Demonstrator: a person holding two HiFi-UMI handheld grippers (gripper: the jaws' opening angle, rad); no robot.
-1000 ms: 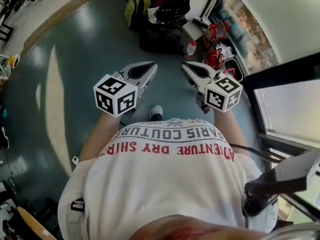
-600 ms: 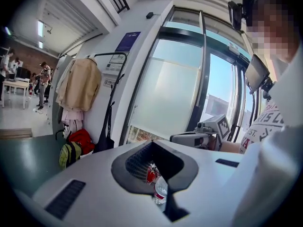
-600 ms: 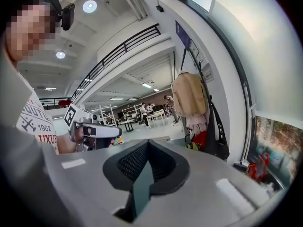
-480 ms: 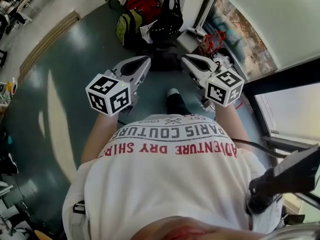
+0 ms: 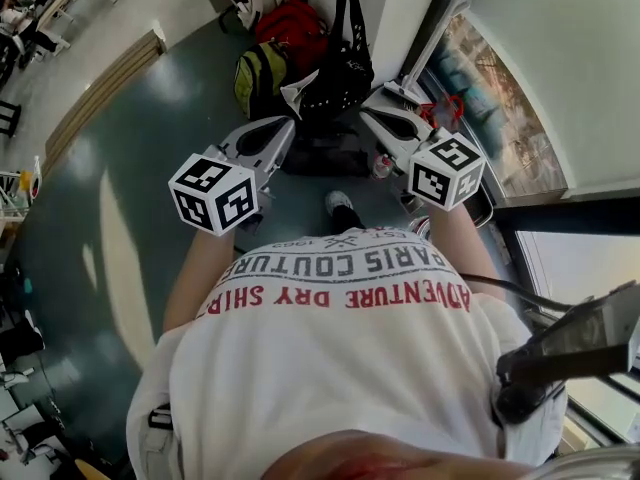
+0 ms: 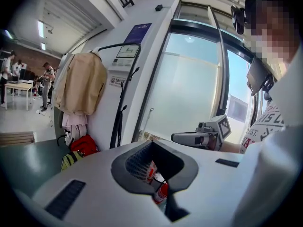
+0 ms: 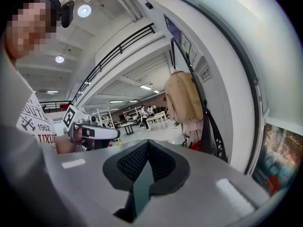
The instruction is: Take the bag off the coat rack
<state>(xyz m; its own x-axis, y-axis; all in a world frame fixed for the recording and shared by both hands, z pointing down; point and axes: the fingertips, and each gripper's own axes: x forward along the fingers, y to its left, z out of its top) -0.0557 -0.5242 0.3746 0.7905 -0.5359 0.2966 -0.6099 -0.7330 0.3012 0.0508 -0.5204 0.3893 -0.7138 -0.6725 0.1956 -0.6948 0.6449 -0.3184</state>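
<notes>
Head view: left gripper [image 5: 288, 123] and right gripper [image 5: 368, 116], jaws closed and empty, have neared the bag [image 5: 338, 68] on the coat rack [image 6: 125, 93]; grasping seems next.

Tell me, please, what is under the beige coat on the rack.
A pale pink garment shows below the beige coat; a red bag and a yellow-green bag lie on the floor beneath. The coat covers the garment's upper part.

Seen from above at lower centre, the person wears a white short-sleeved T-shirt [image 5: 340, 368] with red and grey lettering, and a pale shoe [image 5: 338, 204]. The left gripper [image 5: 288, 123] and right gripper [image 5: 370, 115] are pale grey, each bearing a black-and-white marker cube [image 5: 212, 193].
</notes>
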